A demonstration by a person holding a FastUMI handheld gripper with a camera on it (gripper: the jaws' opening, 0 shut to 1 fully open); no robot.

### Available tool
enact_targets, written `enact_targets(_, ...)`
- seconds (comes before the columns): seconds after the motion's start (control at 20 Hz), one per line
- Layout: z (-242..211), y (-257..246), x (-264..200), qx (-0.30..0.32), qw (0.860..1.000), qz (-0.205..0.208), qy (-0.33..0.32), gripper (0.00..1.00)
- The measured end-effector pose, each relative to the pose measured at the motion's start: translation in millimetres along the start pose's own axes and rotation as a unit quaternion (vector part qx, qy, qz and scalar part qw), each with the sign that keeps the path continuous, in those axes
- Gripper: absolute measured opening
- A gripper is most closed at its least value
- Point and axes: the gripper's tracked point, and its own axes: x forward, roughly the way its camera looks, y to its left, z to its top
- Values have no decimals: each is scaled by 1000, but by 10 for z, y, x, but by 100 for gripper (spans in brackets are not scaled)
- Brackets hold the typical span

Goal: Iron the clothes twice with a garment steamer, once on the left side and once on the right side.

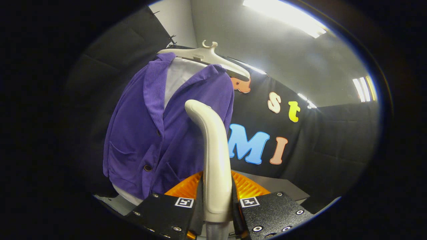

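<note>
A purple corduroy jacket (140, 133) over a white inner garment (180, 75) hangs on a pale hanger (213, 58), tilted, ahead and to the left of the fingers. My gripper (217, 203) is shut on the cream handle of the garment steamer (213, 146), which rises upright between the fingers. The steamer's curved top points toward the jacket's right front panel and overlaps it in view; I cannot tell whether it touches the cloth. An orange ribbed part (248, 186) shows behind the handle, just beyond the fingers.
A grey table surface (283, 185) lies beyond the fingers to the right, under the black cloth wall (333, 140). Ceiling lights (287, 16) shine overhead. The jacket's white hem (128, 197) hangs near a pale ledge at lower left.
</note>
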Motion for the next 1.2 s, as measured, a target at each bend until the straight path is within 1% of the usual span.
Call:
enact_targets(0.15, -290, 111, -62, -13, 1000, 3, 17, 36)
enact_targets(0.45, -717, 146, -183, -22, 999, 11, 49, 36)
enact_targets(0.85, -1192, 377, -354, -29, 995, 38, 90, 36)
enact_targets(1.2, -1512, 407, -479, -25, 992, 46, 114, 36)
